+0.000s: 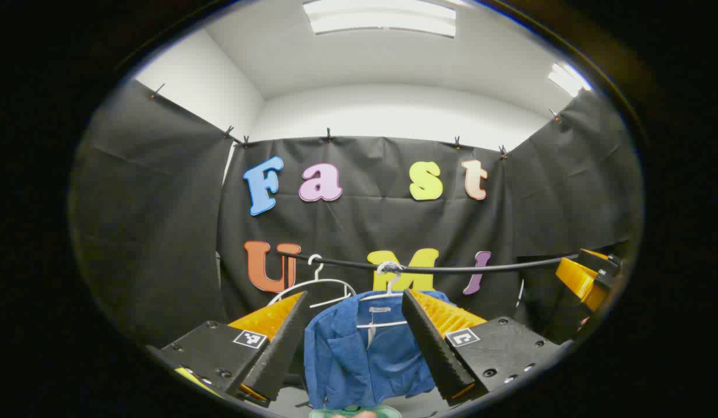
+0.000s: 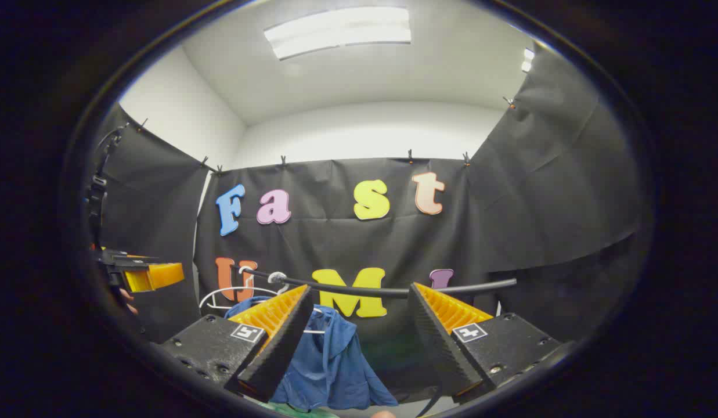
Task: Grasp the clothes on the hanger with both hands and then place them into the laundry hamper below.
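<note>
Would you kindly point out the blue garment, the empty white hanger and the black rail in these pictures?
blue garment (image 1: pixel 359 360): left gripper view, on its front panel.
empty white hanger (image 1: pixel 317 283): left gripper view, on its shoulder arc below the hook.
black rail (image 2: pixel 359 288): right gripper view, on the bar's middle stretch.

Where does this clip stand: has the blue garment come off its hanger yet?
Nothing is done. The blue jacket hangs on its white hanger from the black rail. Both the left hand-held gripper and right hand-held gripper are open, short of it. Grasping and the drop into the hamper remain.
</note>
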Available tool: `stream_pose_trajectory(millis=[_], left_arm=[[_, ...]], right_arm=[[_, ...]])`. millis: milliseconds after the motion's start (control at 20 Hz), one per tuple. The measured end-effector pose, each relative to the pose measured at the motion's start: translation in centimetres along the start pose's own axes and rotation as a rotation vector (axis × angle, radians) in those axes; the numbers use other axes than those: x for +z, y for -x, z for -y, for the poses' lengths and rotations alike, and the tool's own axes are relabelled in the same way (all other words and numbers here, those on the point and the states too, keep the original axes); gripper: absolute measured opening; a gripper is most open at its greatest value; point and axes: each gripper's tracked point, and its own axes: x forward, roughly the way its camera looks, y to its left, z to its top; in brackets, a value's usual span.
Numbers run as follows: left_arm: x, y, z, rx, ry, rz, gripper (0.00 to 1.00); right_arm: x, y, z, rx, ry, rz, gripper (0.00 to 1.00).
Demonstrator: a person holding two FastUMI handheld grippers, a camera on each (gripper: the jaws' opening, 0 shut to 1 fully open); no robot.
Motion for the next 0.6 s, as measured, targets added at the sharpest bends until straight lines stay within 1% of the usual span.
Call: stream_pose_trajectory(millis=[100,250,300,400,600], left_arm=[[0.1,-0.3,-1.0,0.009,-0.016,0.006,1.0],[-0.3,-0.7,-1.7,-0.002,-0.038,0.007,1.0],[-0.5,-0.7,-1.9,-0.006,-0.047,0.0,0.96],[-0.8,-0.9,-2.7,-0.008,-0.07,-0.005,1.0],[-1.3,-1.3,-3.1,-0.024,-0.09,-0.005,1.0]], right_arm=[[-0.2,-0.3,-0.8,0.001,0.003,-0.004,1.0],[-0.4,-0.7,-1.8,-0.008,0.005,-0.005,1.0],[-0.7,-0.8,-2.2,-0.007,0.001,-0.013,1.0],[-1.1,-1.2,-2.6,-0.009,0.0,-0.023,1.0],[-1.5,-1.7,-3.1,-0.026,0.014,-0.028,1.0]])
